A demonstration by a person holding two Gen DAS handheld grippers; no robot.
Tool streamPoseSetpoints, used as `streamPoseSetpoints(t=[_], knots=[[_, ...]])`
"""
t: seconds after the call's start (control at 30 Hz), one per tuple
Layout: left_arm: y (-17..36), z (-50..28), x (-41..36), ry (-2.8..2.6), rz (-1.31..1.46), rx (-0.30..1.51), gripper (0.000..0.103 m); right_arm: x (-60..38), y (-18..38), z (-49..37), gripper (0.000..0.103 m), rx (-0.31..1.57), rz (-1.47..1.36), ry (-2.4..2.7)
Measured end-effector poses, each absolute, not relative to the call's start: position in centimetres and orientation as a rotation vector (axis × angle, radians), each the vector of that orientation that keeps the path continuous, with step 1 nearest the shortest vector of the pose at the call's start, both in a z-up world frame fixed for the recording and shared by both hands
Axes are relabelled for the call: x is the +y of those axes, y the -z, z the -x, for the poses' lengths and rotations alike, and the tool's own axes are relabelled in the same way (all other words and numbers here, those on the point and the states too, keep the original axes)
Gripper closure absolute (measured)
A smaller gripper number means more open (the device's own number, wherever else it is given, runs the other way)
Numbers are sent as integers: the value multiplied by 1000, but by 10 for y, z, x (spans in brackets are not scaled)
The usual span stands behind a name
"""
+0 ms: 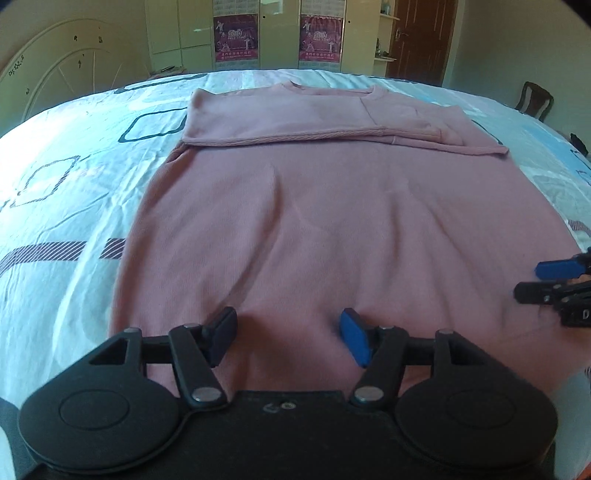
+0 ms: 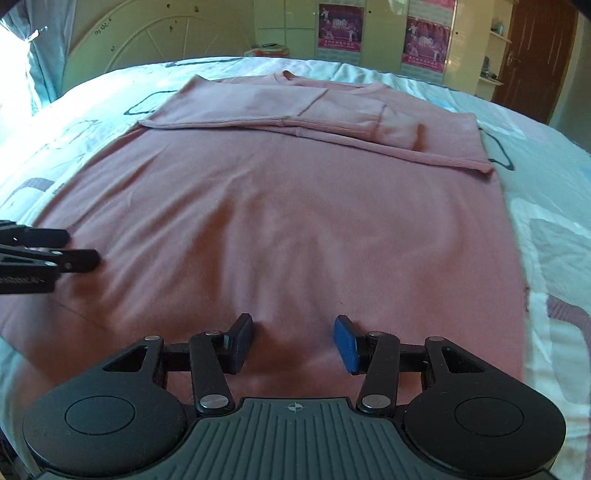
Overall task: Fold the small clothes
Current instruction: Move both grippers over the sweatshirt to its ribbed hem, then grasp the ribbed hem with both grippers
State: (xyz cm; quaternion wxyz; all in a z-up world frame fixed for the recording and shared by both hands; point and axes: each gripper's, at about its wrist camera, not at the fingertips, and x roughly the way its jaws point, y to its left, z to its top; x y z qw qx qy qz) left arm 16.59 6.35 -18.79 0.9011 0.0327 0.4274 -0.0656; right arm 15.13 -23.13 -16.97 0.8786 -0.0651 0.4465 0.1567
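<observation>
Sweater [image 1: 332, 221] flat on bedsheet [image 1: 66, 206], sleeves folded; L gripper [image 1: 288, 341] & R gripper [image 2: 293, 343] fingers spread, prob touching hem

Dim daylight, fisheye bending, dark corners

Patterned bedsheet [image 1: 66, 206], cream wardrobe [image 1: 184, 33], brown door [image 1: 421, 37]

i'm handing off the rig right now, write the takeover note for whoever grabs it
Left gripper: open, holding nothing, over the near hem of the pink sweater.
Right gripper: open, empty, over the same hem further right.
Sweater lies flat on the patterned bedsheet, collar at the far end.
Done: both sleeves folded across the chest.
Left: probably pinch the near hem with both grippers, fold it up toward the collar, then smooth.
</observation>
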Motion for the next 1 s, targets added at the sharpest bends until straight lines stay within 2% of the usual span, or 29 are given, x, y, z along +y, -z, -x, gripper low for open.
streamPoseSetpoints(t=[0.57,1.0], knots=[[171,-110,139,24,51,898,42,-312,152,-97,55,944,6,74],[179,-107,155,117,215,958,63,-326,155,-83,54,964,-216,105]])
